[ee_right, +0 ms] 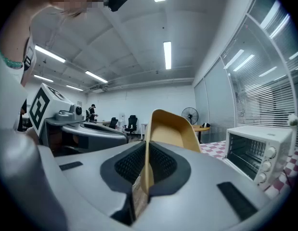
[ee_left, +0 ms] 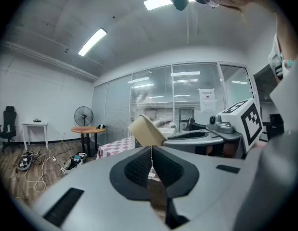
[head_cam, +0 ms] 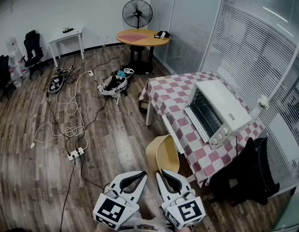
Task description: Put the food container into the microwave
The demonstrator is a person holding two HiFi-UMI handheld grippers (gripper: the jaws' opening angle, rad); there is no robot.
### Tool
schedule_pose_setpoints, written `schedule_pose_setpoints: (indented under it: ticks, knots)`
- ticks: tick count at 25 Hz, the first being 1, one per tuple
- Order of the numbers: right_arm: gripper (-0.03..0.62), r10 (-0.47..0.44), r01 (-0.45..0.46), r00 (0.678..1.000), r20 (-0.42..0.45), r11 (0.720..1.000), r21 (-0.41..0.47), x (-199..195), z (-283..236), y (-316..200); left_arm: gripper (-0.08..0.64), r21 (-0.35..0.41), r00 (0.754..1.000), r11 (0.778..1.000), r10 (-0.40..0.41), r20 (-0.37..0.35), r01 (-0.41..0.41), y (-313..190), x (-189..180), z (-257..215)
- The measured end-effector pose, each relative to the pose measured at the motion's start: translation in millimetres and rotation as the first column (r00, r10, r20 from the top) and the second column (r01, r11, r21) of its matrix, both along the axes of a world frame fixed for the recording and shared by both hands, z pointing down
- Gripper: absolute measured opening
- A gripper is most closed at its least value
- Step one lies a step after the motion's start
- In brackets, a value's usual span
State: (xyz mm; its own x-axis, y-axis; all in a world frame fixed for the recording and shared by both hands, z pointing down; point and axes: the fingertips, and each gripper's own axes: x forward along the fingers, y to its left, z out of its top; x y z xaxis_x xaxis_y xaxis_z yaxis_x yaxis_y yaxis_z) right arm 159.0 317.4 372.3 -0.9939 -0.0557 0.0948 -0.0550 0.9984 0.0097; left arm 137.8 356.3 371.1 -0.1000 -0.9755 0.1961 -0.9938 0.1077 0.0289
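While the left gripper [ee_left: 151, 149] sits nearest with jaws pressed together on nothing, the right gripper [ee_right: 147, 147] beside it clamps the rim of the tan plastic food container [head_cam: 162, 153], near the open white microwave [head_cam: 221, 111] on the far-right red-and-white checked table [head_cam: 172, 94].

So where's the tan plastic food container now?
The tan container is low centre in head view, clamped in the right gripper, left of the checked table bearing the white oven.

Microwave [head_cam: 220, 112] open, mouth unblocked, black chair [head_cam: 246, 175] close beside table [head_cam: 171, 94]
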Motion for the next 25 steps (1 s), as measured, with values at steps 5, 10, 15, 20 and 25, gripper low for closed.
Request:
schedule_pose_setpoints:
  ticks: [5,10,15,20,25]
  knots:
    - [0.014,0.006,-0.005,1.0,0.016,1.0,-0.021,4,3,6,0.014,0.002,1.0,1.0,0.021,0.001,-0.021,3,3,2]
    - [0.014,0.016,-0.016,1.0,-0.005,0.999,-0.028,10,11,7,0.014,0.011,0.999,0.999,0.041,-0.024,-0.041,2,11,6]
    - [0.014,0.029,-0.03,0.999,-0.013,0.999,-0.036,11,13,-1,0.014,-0.004,0.998,0.999,0.045,-0.031,-0.045,-1,12,9]
    - [0.014,0.023,-0.023,1.0,-0.006,0.999,-0.036,-4,11,-20,0.014,-0.01,0.999,0.999,0.03,-0.028,-0.031,-18,-3,11]
    - [0.014,0.005,-0.004,1.0,0.011,1.0,-0.028,-36,6,-45,0.014,-0.005,1.0,1.0,0.008,-0.019,-0.008,-39,-31,7]
